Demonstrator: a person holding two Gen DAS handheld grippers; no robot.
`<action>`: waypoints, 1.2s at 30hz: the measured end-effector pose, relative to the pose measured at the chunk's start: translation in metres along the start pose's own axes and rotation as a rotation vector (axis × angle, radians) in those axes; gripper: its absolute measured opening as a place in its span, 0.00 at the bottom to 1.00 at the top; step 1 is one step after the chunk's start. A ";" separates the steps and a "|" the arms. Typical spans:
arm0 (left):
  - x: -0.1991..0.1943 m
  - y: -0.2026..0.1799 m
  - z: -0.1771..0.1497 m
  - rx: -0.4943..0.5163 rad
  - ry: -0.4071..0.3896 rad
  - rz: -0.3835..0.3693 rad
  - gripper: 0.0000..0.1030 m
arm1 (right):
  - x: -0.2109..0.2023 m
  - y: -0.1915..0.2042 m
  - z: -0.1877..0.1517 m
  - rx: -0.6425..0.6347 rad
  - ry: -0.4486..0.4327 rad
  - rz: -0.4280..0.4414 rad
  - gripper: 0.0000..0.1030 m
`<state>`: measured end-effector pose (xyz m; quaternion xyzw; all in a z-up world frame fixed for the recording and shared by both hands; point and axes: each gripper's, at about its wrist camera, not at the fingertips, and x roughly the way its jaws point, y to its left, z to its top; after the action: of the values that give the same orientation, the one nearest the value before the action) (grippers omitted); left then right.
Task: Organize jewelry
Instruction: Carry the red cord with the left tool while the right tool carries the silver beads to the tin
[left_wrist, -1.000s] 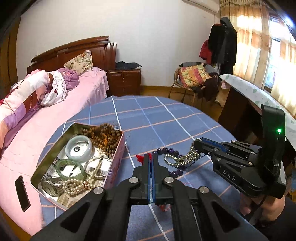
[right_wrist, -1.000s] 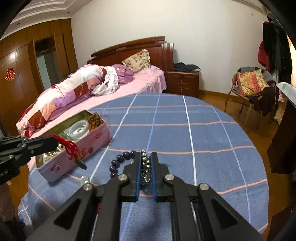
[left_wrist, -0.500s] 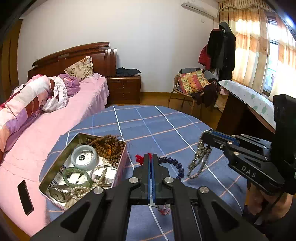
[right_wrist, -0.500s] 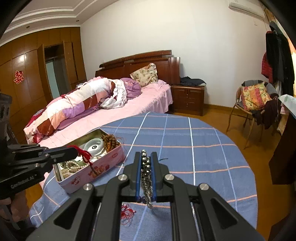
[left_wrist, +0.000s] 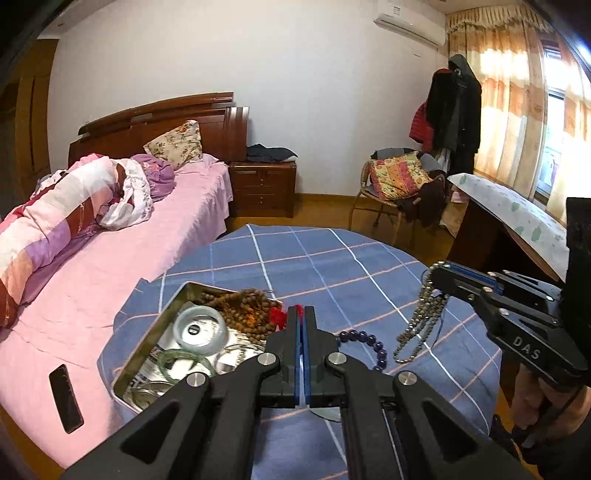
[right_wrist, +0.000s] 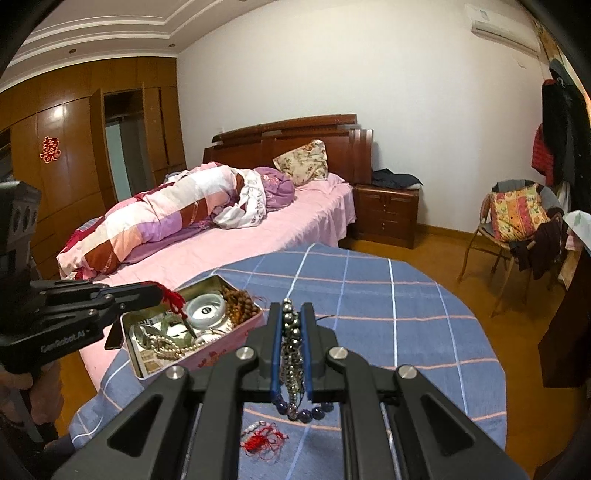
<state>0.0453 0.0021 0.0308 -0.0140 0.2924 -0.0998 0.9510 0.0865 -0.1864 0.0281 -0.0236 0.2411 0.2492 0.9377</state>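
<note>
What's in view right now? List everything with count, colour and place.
tin box: one, pink-sided, table's left edge, open
jade bangles: two, pale and green, in the box
brown beads: one heap, box's far end
pearl strand: one, cream, in the box
grey bead strand: one, hanging from right tool
purple beads: one strand, on the table
red cord trinket: one, table's near edge
table: one, blue checked cloth
phone: one, black, on pink bed
left tool: one, black, shut on red tassel
right tool: one, black, gripping grey strand

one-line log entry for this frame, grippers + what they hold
left gripper: shut on red cord | right gripper: shut on grey bead strand, lifted off cloth | tin: open, on table | blue beads: on cloth
</note>
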 end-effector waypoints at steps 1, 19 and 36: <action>-0.001 0.003 0.001 -0.001 -0.002 0.006 0.00 | 0.000 0.002 0.002 -0.004 -0.002 0.003 0.11; -0.009 0.042 0.002 -0.045 -0.004 0.076 0.00 | 0.013 0.044 0.023 -0.075 -0.020 0.075 0.11; -0.003 0.080 -0.003 -0.104 0.021 0.127 0.00 | 0.042 0.093 0.035 -0.144 0.005 0.168 0.11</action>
<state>0.0556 0.0811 0.0227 -0.0435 0.3075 -0.0241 0.9502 0.0888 -0.0800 0.0463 -0.0713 0.2262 0.3437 0.9086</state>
